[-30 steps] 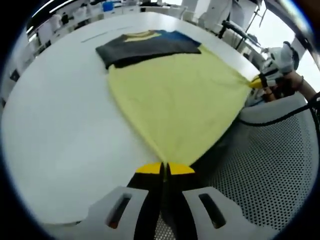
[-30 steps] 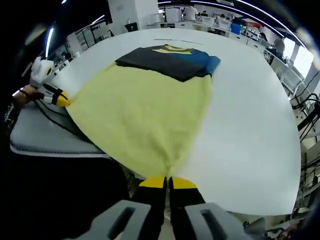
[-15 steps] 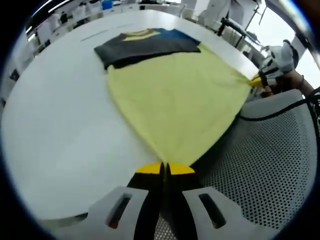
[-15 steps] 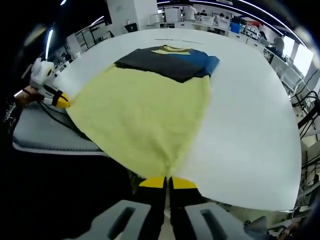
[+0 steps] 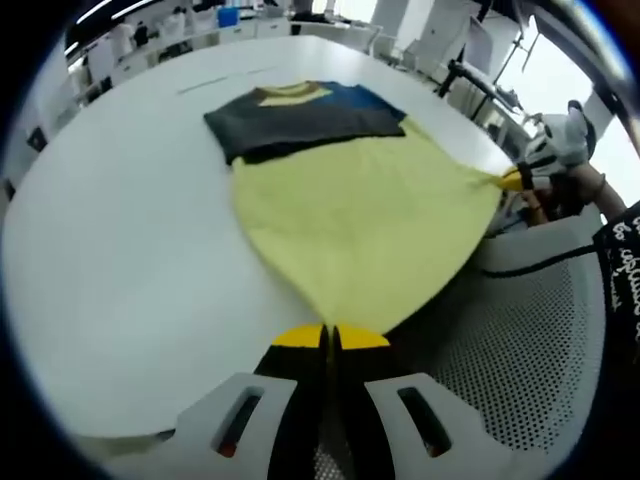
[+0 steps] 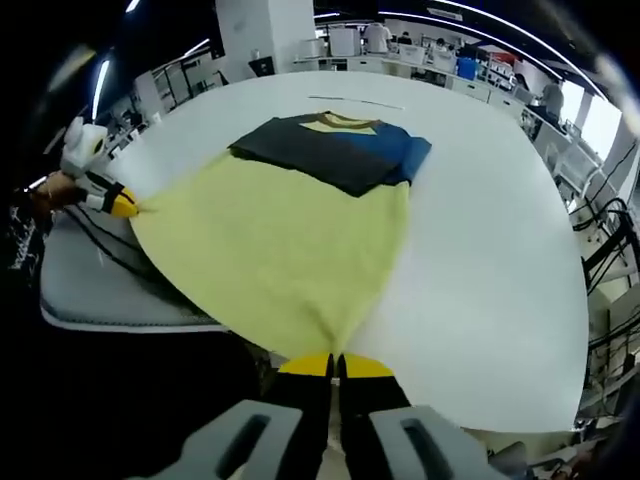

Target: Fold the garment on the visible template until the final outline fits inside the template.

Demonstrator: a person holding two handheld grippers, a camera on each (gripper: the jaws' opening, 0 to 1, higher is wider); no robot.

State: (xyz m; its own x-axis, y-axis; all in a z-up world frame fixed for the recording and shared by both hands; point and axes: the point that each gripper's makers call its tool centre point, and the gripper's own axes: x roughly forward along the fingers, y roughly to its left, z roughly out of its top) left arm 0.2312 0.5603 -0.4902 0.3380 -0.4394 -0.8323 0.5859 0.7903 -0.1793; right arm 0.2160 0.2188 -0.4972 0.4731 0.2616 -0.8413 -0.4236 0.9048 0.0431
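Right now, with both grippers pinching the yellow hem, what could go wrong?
The left gripper and right gripper each hold only a small pinch of the garment; a corner might slip. The hem hangs past the table edge over the mesh chair, so it could snag or drag.

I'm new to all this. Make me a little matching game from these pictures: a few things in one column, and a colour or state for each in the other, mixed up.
Things:
1. table
2. garment's lower part
3. garment's top part
4. left gripper

Descriptions:
A. dark grey and blue
B. white
C. shut on a corner of the cloth
D. pale yellow, stretched flat

Pairs: 1-B, 2-D, 3-A, 4-C
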